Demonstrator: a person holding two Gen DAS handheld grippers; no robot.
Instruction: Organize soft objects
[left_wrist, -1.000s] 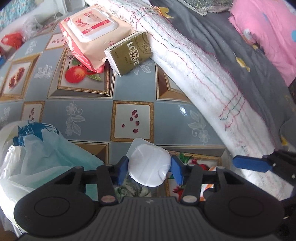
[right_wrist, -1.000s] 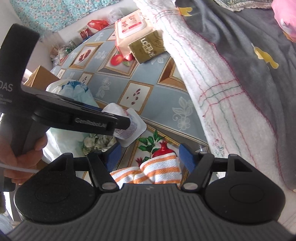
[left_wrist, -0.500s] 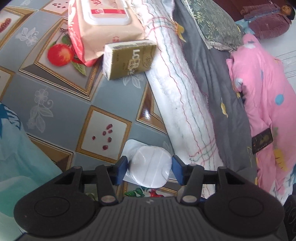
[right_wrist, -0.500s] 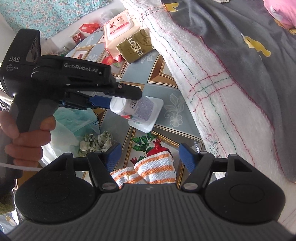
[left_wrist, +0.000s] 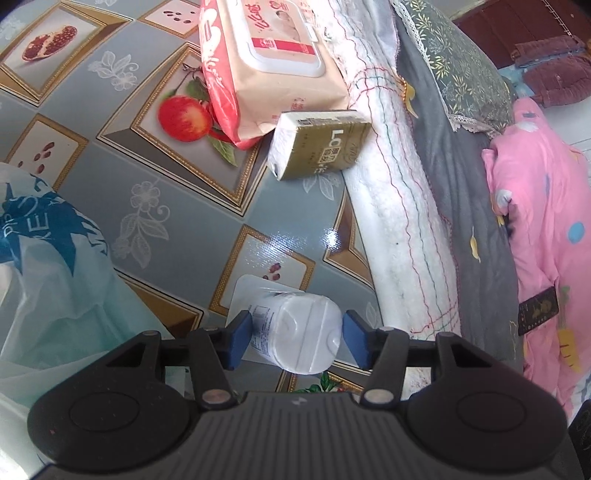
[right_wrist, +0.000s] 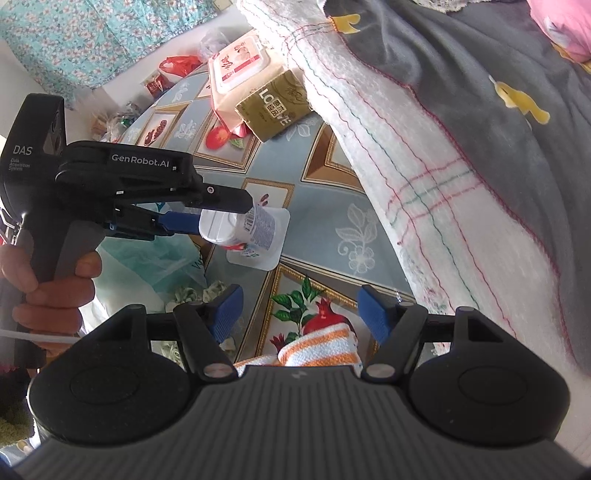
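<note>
Left gripper (left_wrist: 297, 338): clamped on white cup (left_wrist: 295, 336), carried tipped above the table (left_wrist: 177, 206), likely for sorting.
Right gripper (right_wrist: 297, 314): jaws apart, empty, hovering over striped cloth (right_wrist: 317, 347), probably next.

White plastic cup (left_wrist: 295, 334), tilted, lifted over patterned table (left_wrist: 155, 206)
</note>
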